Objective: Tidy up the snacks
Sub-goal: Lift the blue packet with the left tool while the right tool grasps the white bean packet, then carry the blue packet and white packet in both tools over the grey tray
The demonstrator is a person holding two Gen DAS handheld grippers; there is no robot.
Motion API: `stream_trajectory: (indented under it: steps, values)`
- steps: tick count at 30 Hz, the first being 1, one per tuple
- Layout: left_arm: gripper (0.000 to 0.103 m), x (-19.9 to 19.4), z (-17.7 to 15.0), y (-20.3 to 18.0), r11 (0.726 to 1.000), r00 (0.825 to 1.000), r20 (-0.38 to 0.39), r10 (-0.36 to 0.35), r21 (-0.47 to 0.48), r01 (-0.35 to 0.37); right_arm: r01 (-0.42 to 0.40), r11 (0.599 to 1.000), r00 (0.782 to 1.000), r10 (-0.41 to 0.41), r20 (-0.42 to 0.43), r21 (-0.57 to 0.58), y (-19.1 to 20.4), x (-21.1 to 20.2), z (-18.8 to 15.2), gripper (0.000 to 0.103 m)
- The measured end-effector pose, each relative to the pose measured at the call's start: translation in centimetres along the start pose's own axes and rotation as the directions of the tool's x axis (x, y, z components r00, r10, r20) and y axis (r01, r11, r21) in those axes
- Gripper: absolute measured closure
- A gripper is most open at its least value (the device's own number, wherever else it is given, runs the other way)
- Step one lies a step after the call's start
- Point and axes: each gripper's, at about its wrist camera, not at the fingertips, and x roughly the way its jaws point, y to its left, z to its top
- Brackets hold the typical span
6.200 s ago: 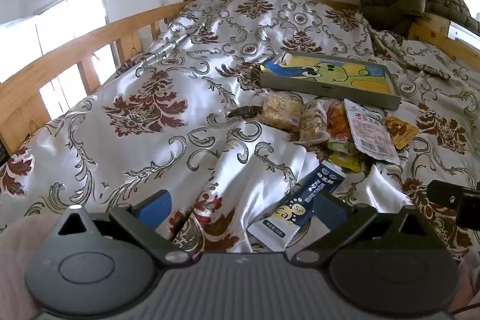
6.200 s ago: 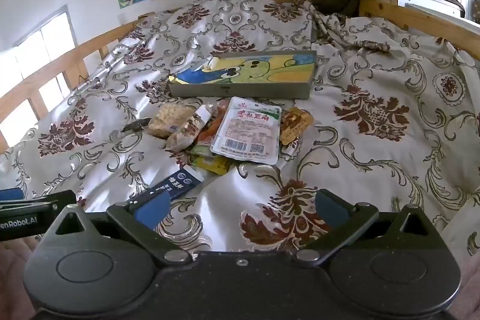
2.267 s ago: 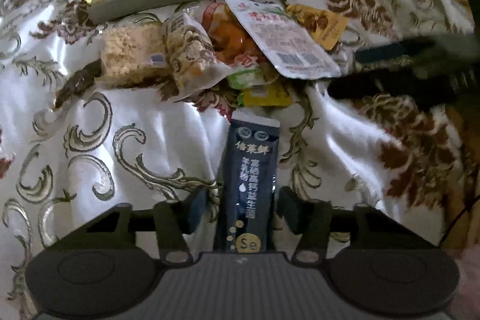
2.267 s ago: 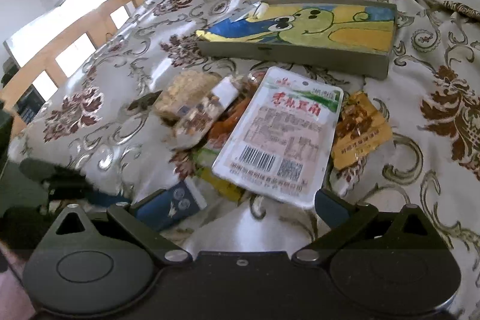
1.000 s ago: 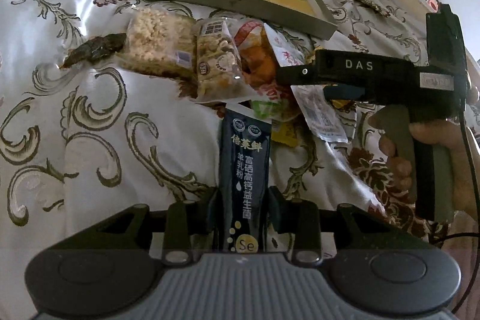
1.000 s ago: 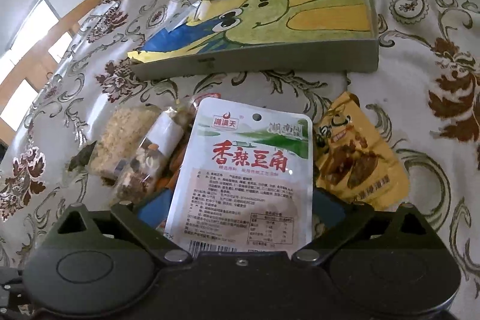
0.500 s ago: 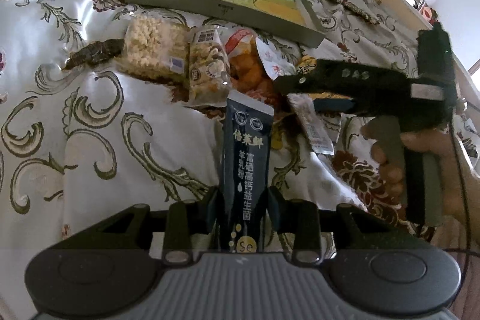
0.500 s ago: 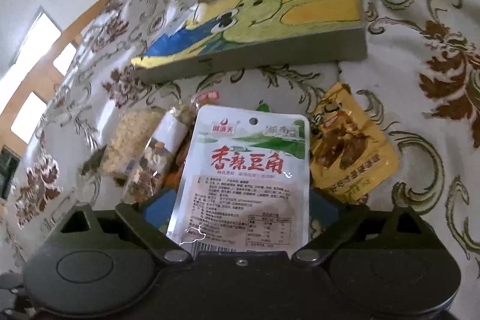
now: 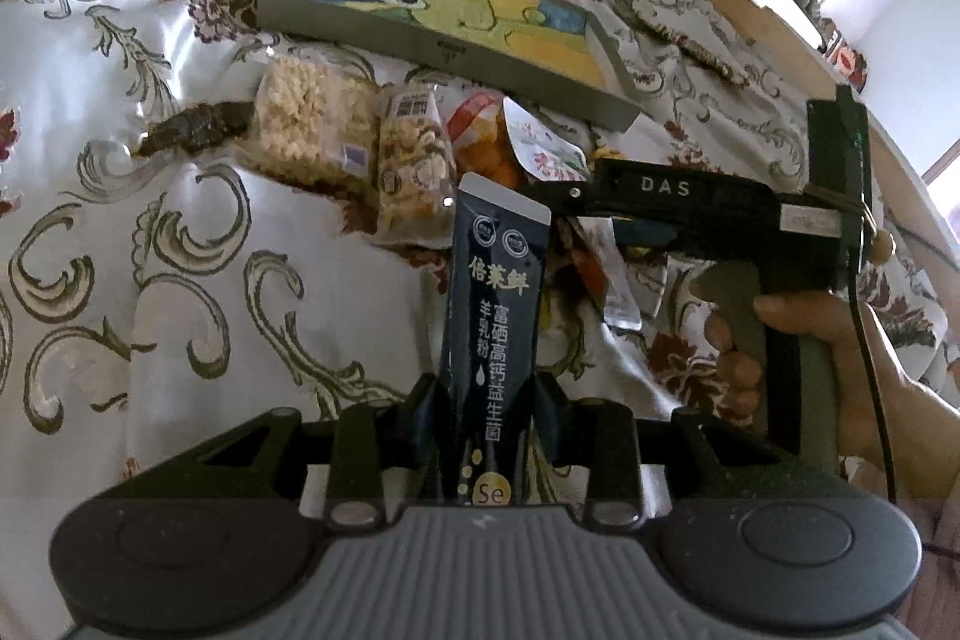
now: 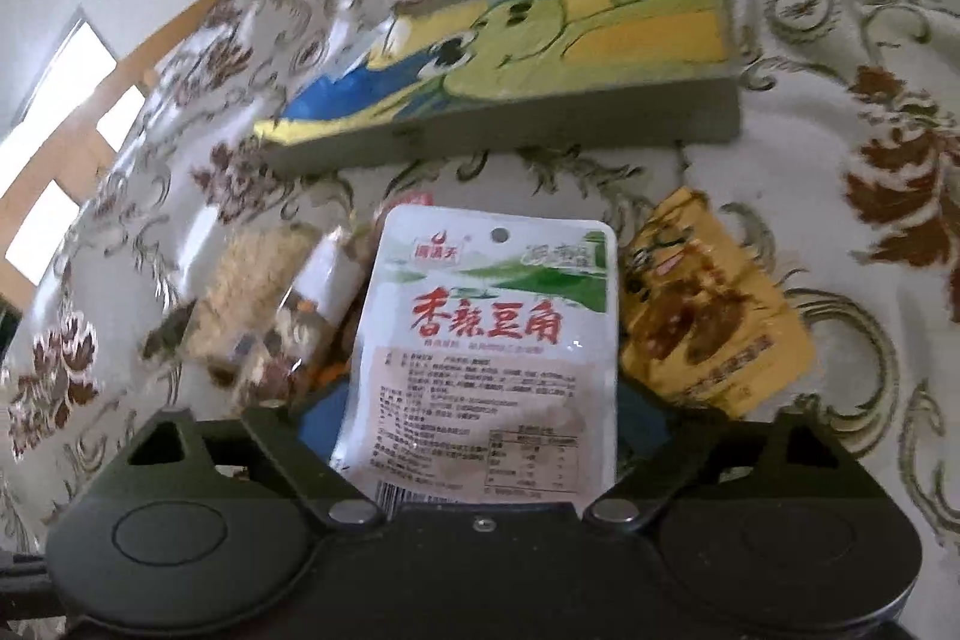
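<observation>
The left tongs are clenched on the near end of a dark blue sachet, which stands up and away from them, its far end free and slightly bent above the bedspread. The right tongs have the white snack pouch lying between their fingers, its near edge tucked in toward the body of the tool; seen from the left wrist the pouch hangs below them off the bed, so they appear to be gripping it, though the contact itself is hidden.

Both packets look light and limp — thin film that will flop, crease and slide if pinched only at a corner. A judgement: the sealed end strip is the best place to hold either one, being flatter and stiffer than the filled middle, and the glossy white pouch is the likelier of the two to slip.

The rest of the pile lies on the bed just beyond: a clear bag of puffed rice at the left, a narrow bag of mixed bites beside it, an orange packet, and a yellow sachet to the right. Farther off sits the shallow grey tray with a cartoon lining — the probable destination, its floor showing no snacks yet.
</observation>
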Motion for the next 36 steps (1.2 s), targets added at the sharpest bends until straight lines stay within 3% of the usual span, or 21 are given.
stream_trajectory:
  steps: [9, 14, 21, 28, 30, 36]
  values:
    - [0.066, -0.6, 0.2, 0.0, 1.000, 0.999, 0.044, 0.004, -0.008, -0.004, 0.029, 0.999, 0.999, -0.029, 0.020, -0.015, 0.0, -1.4, -0.5, 0.029]
    - [0.066, -1.2, 0.4, 0.1, 1.000, 0.996, 0.087, -0.006, -0.016, 0.007, 0.027, 0.997, 0.999, -0.025, 0.037, -0.068, 1.0, -2.0, -0.9, 0.030]
    - [0.066, -2.0, 0.9, 0.5, 0.999, 0.988, 0.153, -0.007, -0.038, 0.013, -0.010, 0.999, 0.996, 0.014, 0.085, -0.044, 0.8, -3.7, -0.7, 0.030]
    - [0.067, -2.0, 3.9, 0.8, 0.996, 0.981, 0.195, 0.003, -0.085, 0.014, -0.056, 0.998, 0.989, 0.057, 0.136, -0.009, 0.3, -5.0, 0.3, 0.030]
    - [0.079, -1.8, 5.1, 0.6, 0.997, 0.980, 0.201, 0.003, -0.082, 0.014, -0.061, 0.998, 0.987, 0.062, 0.152, -0.010, 0.3, -5.1, 0.7, 0.030]
    - [0.078, 0.7, 8.3, 0.4, 0.994, 0.983, 0.186, -0.009, -0.105, 0.028, -0.085, 0.996, 0.979, 0.080, 0.185, 0.023, -0.6, -5.1, 2.1, 0.030]
